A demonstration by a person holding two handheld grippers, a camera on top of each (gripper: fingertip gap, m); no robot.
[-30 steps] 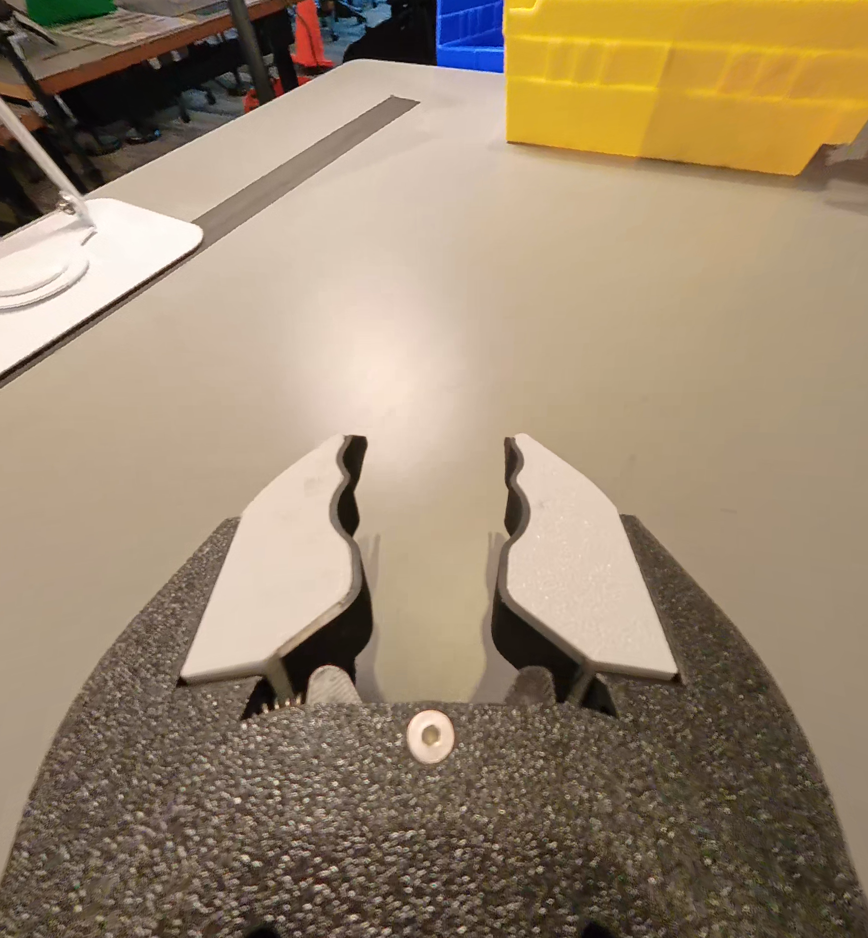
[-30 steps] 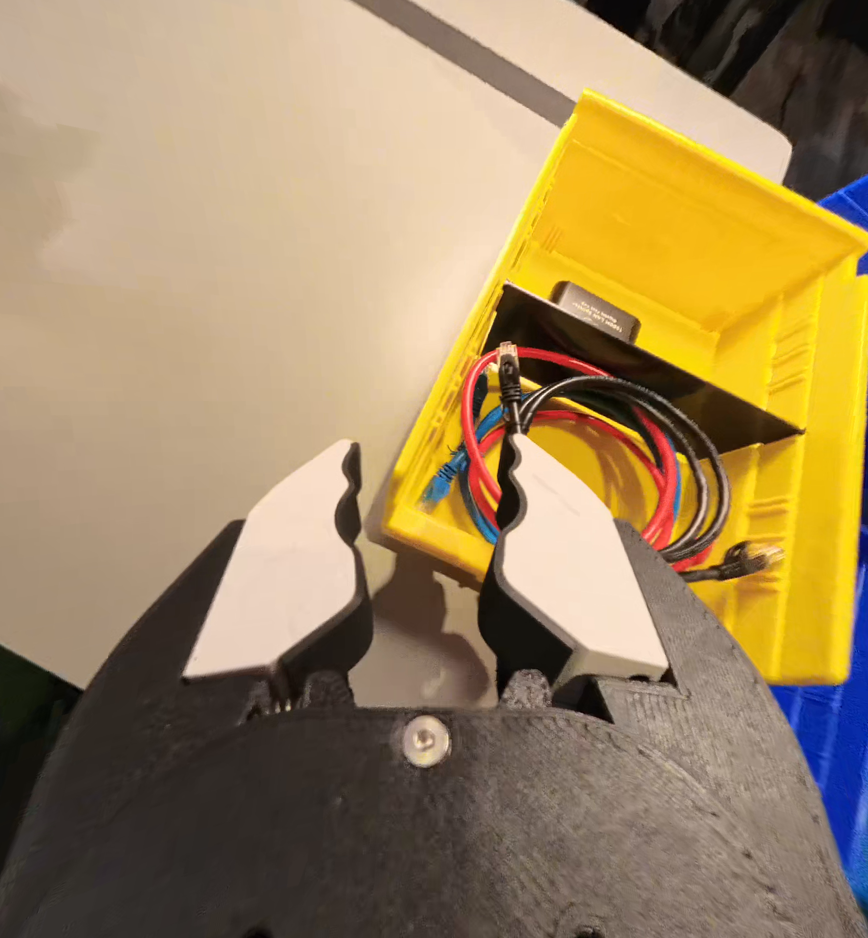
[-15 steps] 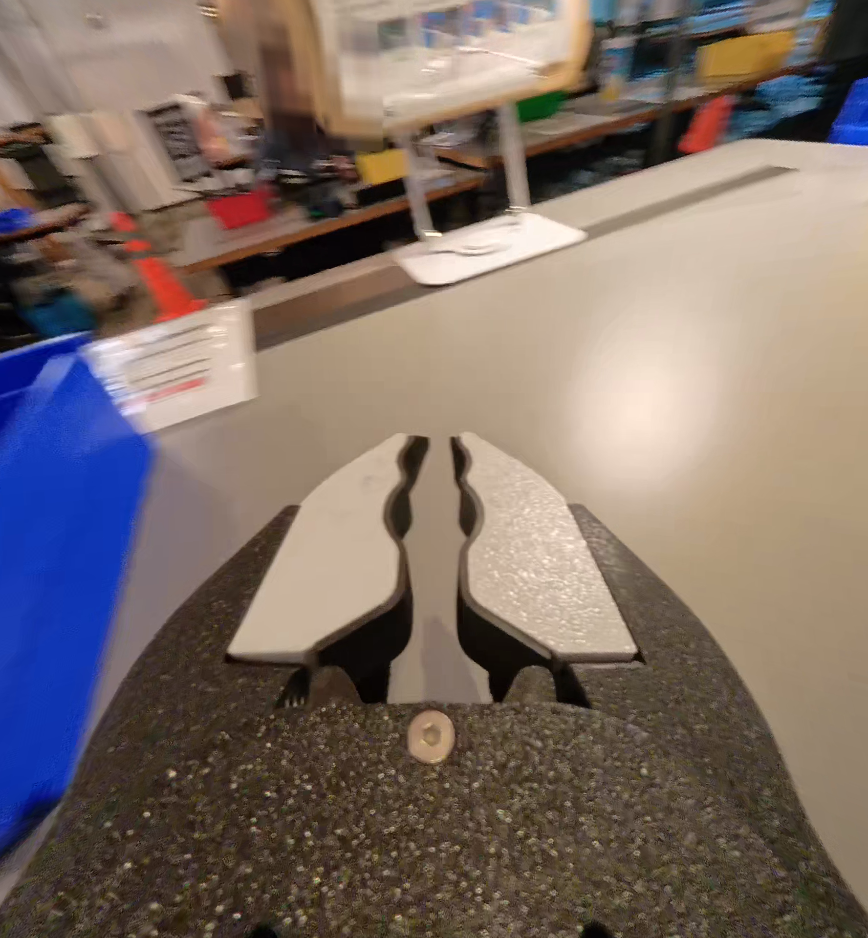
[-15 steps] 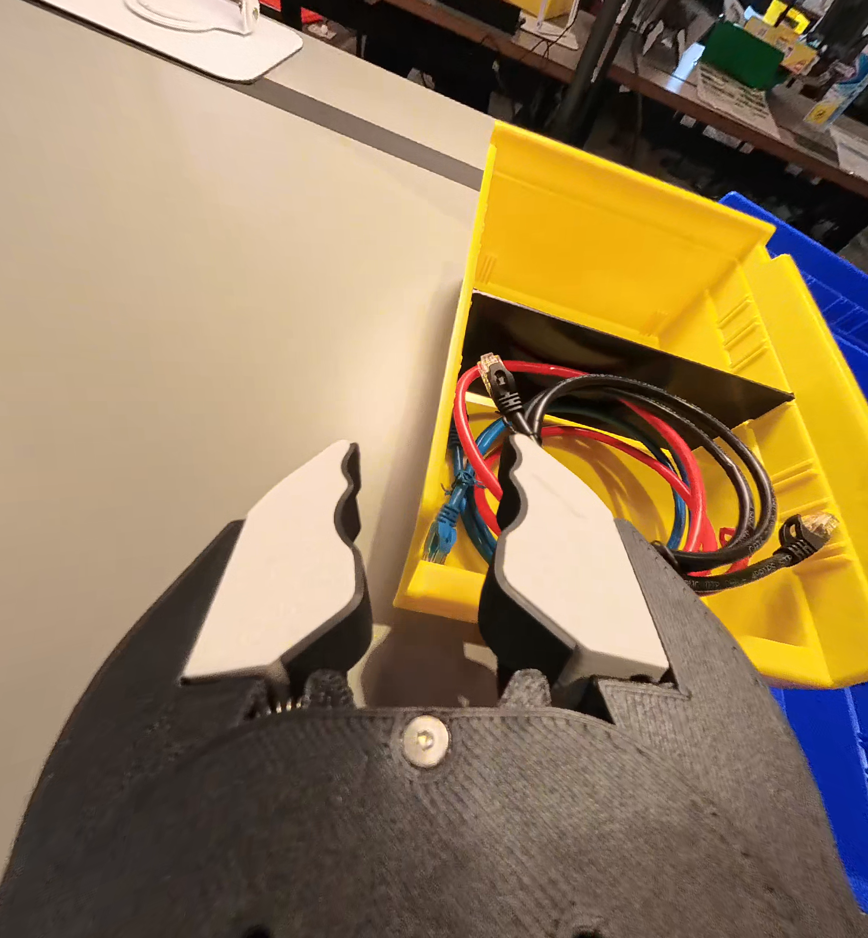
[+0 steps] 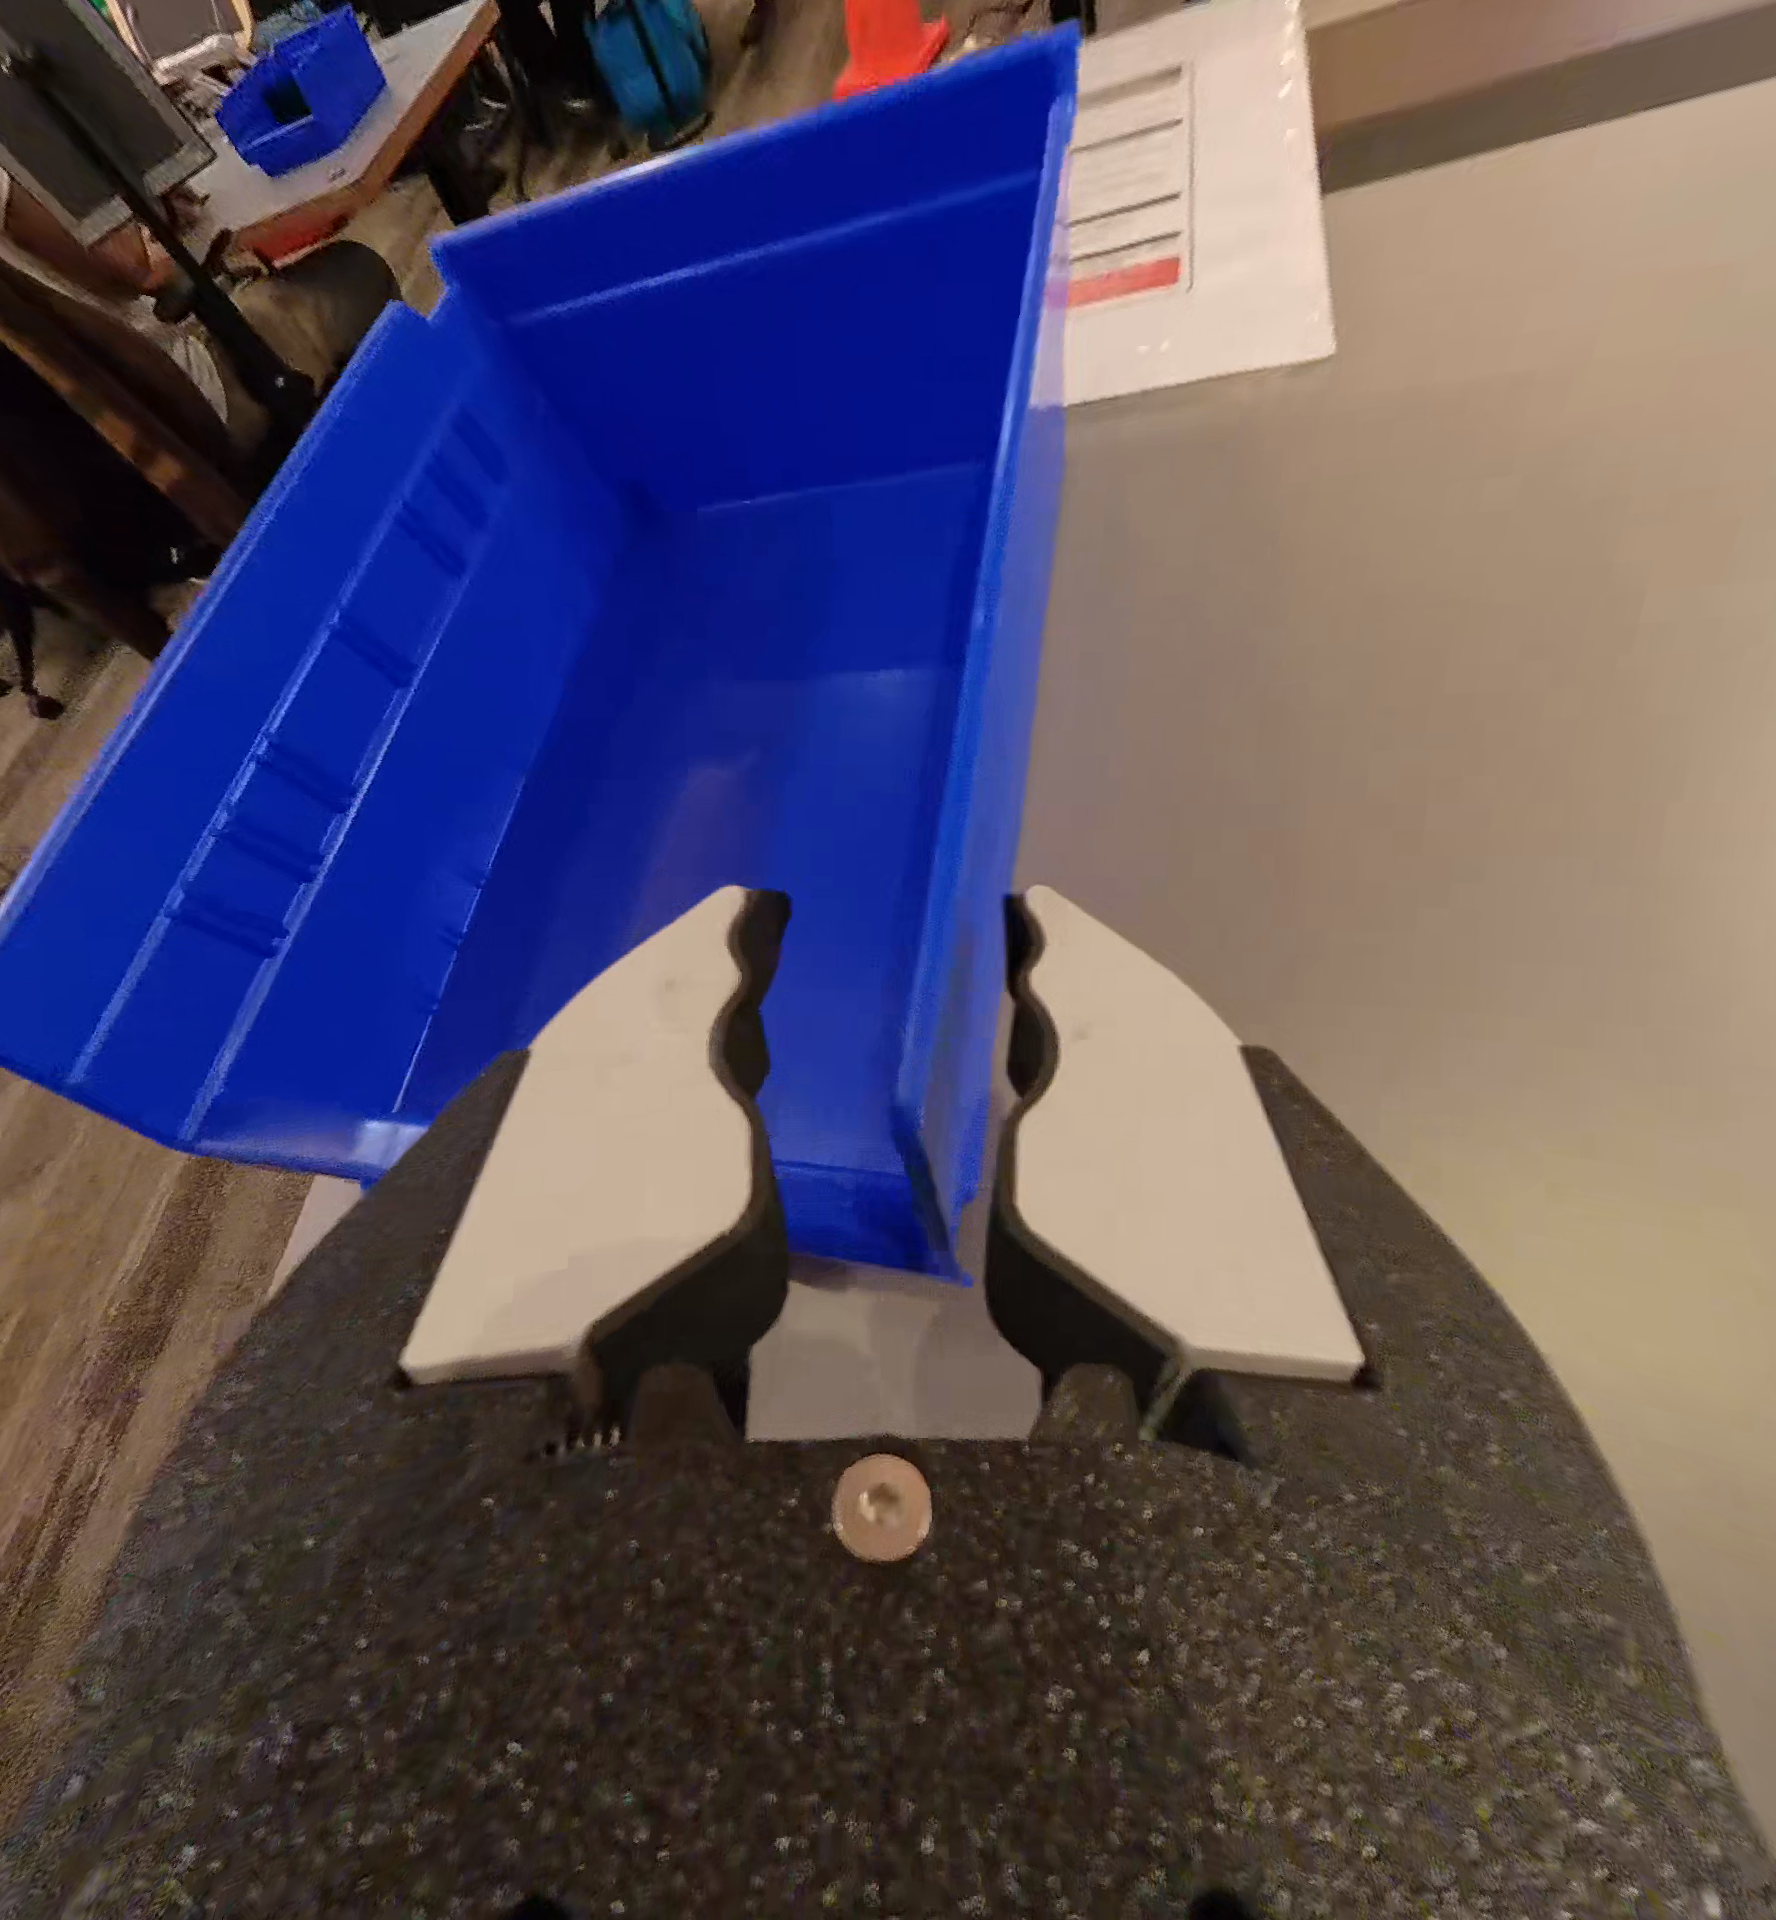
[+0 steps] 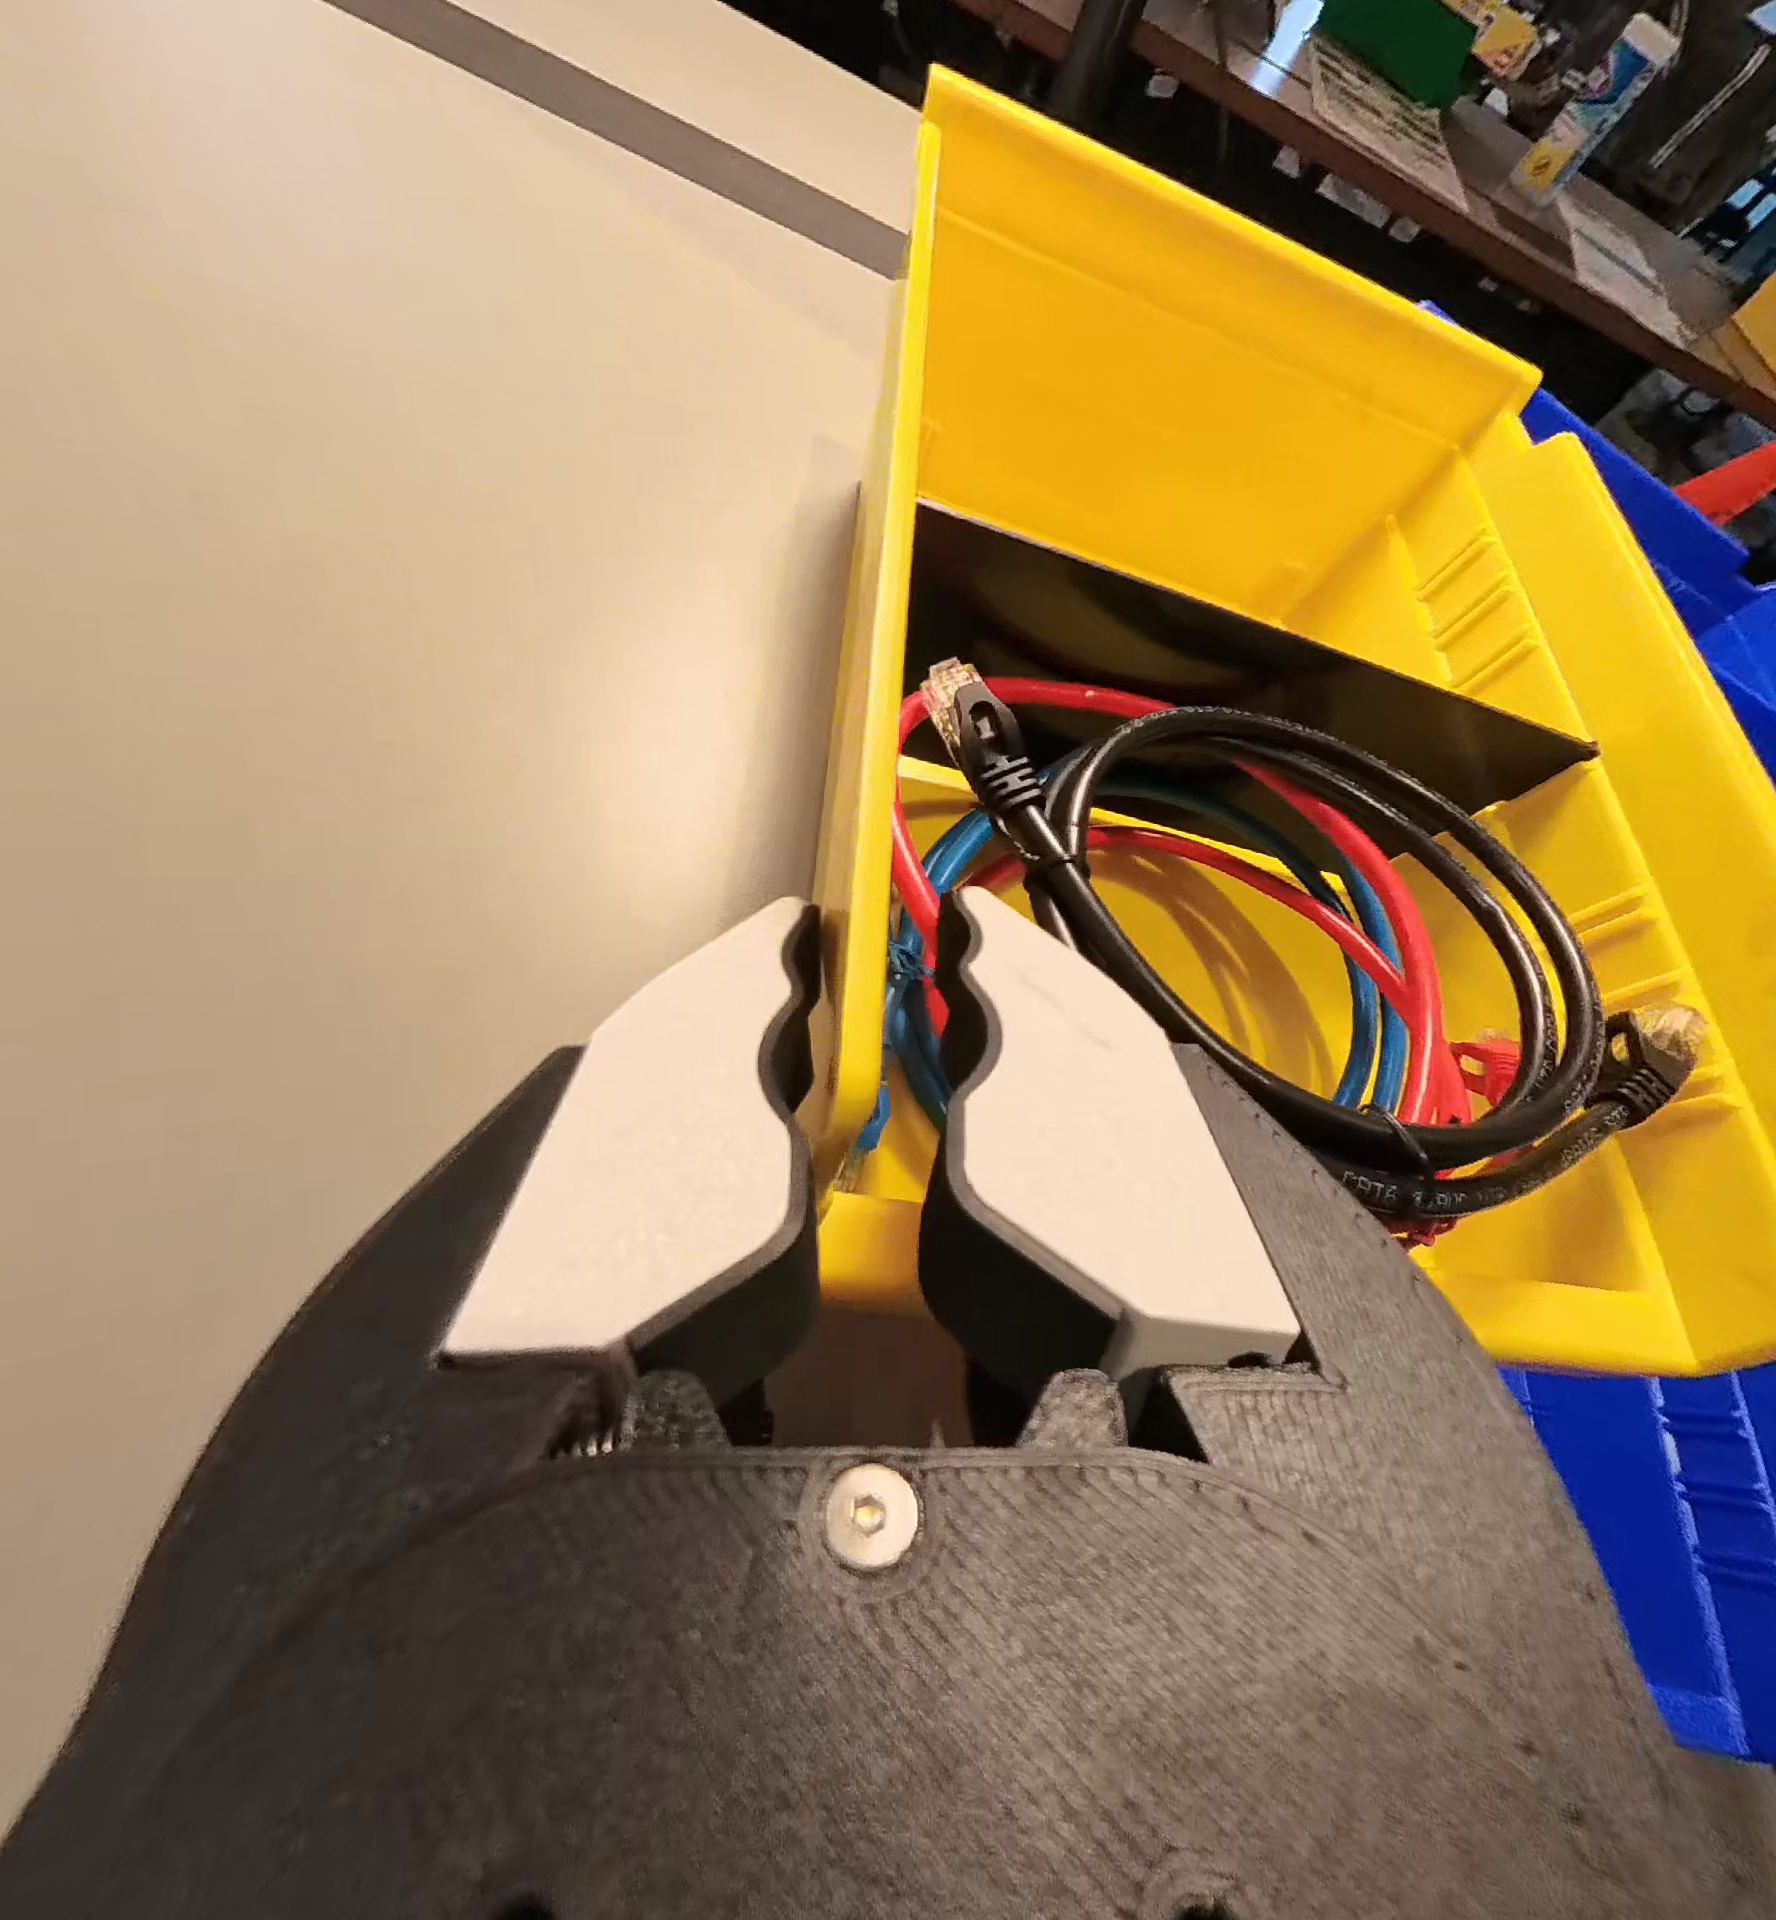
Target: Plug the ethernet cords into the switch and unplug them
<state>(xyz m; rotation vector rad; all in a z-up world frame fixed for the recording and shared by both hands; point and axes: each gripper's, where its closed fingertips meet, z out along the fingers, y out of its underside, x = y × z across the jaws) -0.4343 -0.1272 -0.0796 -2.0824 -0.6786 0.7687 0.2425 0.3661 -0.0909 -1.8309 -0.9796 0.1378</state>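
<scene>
Red [image 6: 1289, 899], blue [image 6: 1367, 1023] and black ethernet cords [image 6: 1486, 894] lie coiled in the near compartment of a yellow bin [image 6: 1175, 343], in front of a black divider [image 6: 1227, 644]. A black plug [image 6: 977, 717] sticks up at the left. No switch shows; the space behind the divider is hidden. My right gripper [image 6: 879, 914] is part closed and straddles the bin's left wall, with the left finger against it. My left gripper [image 5: 894, 904] is open and straddles the right wall of an empty blue bin [image 5: 759, 364].
The blue bin overhangs the left edge of the grey table [image 5: 1435, 831], with floor below. A sleeved paper sheet [image 5: 1196, 197] lies beyond it. More blue bins [image 6: 1746, 1507] stand right of the yellow bin. Workbenches with clutter stand behind. Tip to tip, the grippers are about 85 cm apart. The black plug [image 6: 977, 717] is about 5 cm from my right fingertips.
My left gripper swung left from the bare table to the blue bin, nearly shut on the way, then reopened. My right gripper moved onto the yellow bin's left wall and its fingers narrowed.
</scene>
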